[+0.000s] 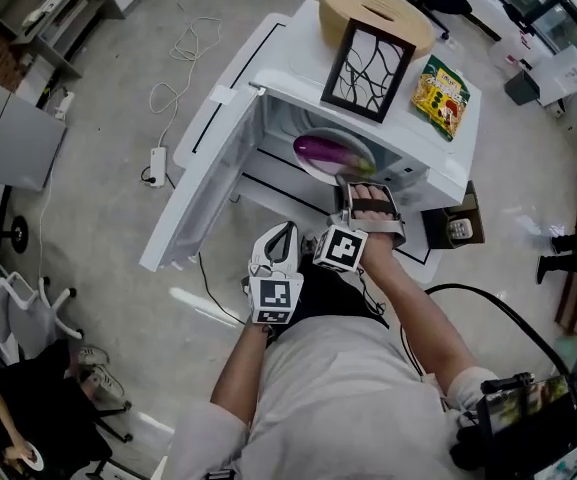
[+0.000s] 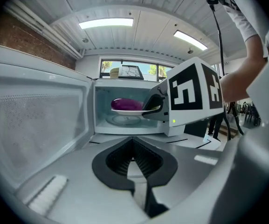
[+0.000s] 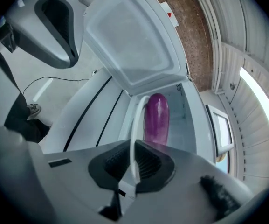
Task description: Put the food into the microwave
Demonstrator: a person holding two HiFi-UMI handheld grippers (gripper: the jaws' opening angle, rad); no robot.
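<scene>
A purple eggplant point(image 1: 320, 150) lies on a white plate point(image 1: 356, 164) in the mouth of the open white microwave point(image 1: 438, 173). My right gripper point(image 1: 368, 193) is shut on the plate's near rim point(image 3: 135, 129), with the eggplant point(image 3: 156, 118) beyond the jaws. The plate point(image 2: 125, 111) hangs just above the glass turntable point(image 2: 124, 120). My left gripper point(image 1: 278, 246) stays lower and nearer, in front of the oven, shut with nothing between its jaws. The microwave door point(image 1: 208, 183) swings wide open to the left.
On top of the microwave stand a black picture frame point(image 1: 368, 70), a round wooden box point(image 1: 373, 13) and a snack packet point(image 1: 440, 93). A power strip point(image 1: 156, 165) and cables lie on the floor at the left. A person's feet point(image 1: 566, 253) show at the right.
</scene>
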